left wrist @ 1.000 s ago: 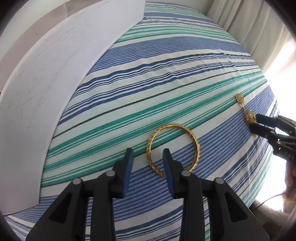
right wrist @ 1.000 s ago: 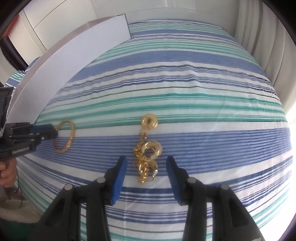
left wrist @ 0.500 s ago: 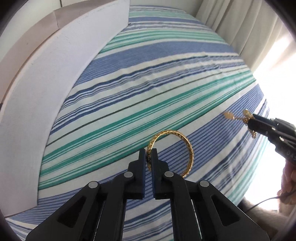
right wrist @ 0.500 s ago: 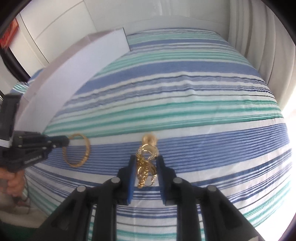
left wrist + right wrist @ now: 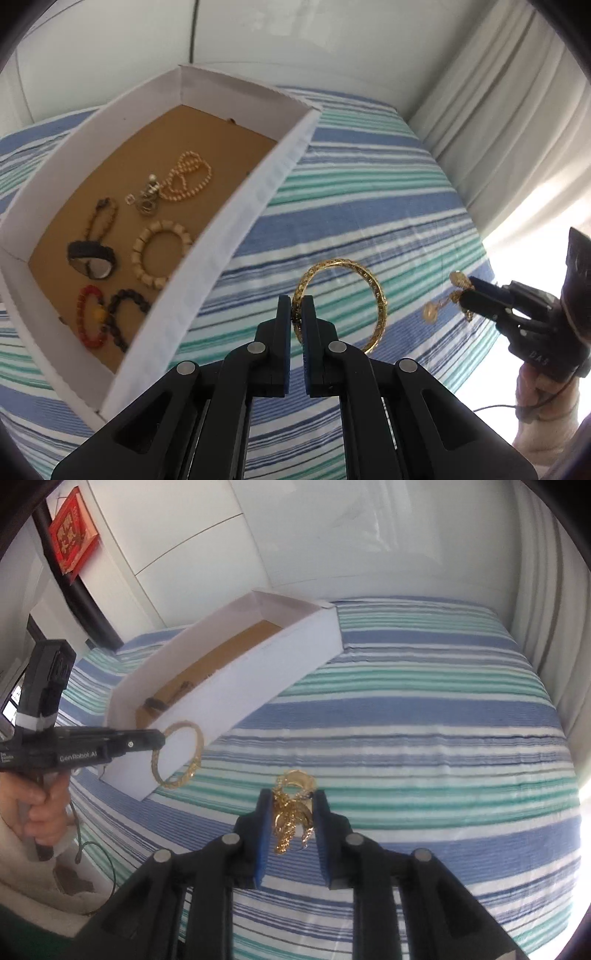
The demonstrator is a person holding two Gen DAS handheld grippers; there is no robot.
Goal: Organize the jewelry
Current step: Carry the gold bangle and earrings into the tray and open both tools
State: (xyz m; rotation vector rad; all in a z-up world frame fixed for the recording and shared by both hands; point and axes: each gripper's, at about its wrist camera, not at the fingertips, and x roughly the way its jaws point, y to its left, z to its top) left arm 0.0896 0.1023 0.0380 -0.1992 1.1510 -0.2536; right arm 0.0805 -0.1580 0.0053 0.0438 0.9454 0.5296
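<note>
My left gripper [image 5: 296,303] is shut on the rim of a gold bangle [image 5: 373,291] and holds it in the air above the striped bed, just right of the white box [image 5: 236,236]. The bangle also shows in the right wrist view [image 5: 192,771], beside the box's near corner. My right gripper [image 5: 292,798] is shut on a bunch of gold chain earrings [image 5: 291,812], lifted off the bed; in the left wrist view the earrings [image 5: 448,297] dangle from it at the right. The box holds several bracelets, a pearl string [image 5: 186,181] and a dark watch [image 5: 90,260].
The bed has a blue, green and white striped cover [image 5: 424,738]. White curtains [image 5: 509,122] hang at the right, a white wall [image 5: 295,528] behind. A red paper sign [image 5: 72,541] hangs at the far left. A thin cable [image 5: 92,853] trails by the left hand.
Both grippers closed on their jewelry and lifted it off the bed. The views rose and tilted, so the inside of the white box now shows.
</note>
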